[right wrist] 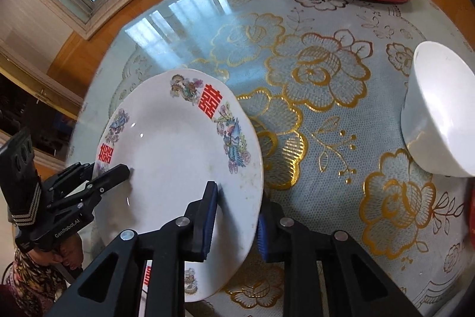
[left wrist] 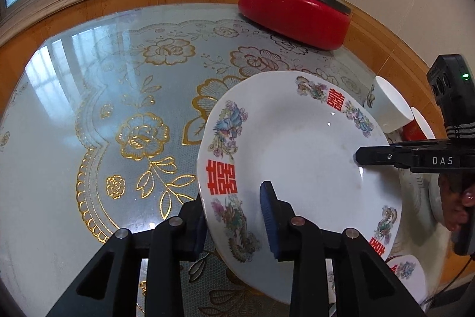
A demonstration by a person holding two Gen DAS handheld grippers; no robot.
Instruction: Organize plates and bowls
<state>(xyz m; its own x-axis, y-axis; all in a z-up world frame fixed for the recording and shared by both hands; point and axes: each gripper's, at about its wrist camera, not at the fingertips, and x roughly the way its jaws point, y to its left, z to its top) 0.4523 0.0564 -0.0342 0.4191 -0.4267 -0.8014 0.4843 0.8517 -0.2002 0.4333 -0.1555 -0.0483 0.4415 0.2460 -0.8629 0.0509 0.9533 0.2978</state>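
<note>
- The plate [left wrist: 299,168] is off the counter [left wrist: 74,115] and tilted, with one rim clamped in each of your grippers.
- Your left gripper [left wrist: 234,225] has its jaws clenched on the plate's near rim: one blue pad [left wrist: 268,216] lies on the white inner face, the other finger sits behind the underside.
- Your right gripper [right wrist: 234,222] grips the opposite rim the same way, one pad [right wrist: 209,216] on the inner face and the other [right wrist: 262,236] behind the edge.
- From the left wrist view, the right gripper comes in level from the right, its tip touching the plate's well.
- From the right wrist view, the left gripper reaches in from the lower left, angled upward; the hand [right wrist: 69,253] holding it shows below.
- To the left of the plate the counter's gold-flowered cloth lies bare out to its far edge by the window wall.
- A white bowl [right wrist: 436,115] stands on the counter to the right of the plate, well apart from its rim.
- A red lidded pot [left wrist: 292,11] sits at the counter's far edge, beyond the plate.
- Another patterned plate [left wrist: 406,272] lies under the held plate's lower right edge; you cannot tell whether they touch.
- A red object [left wrist: 412,129] peeks out just beside the bowl.
</note>
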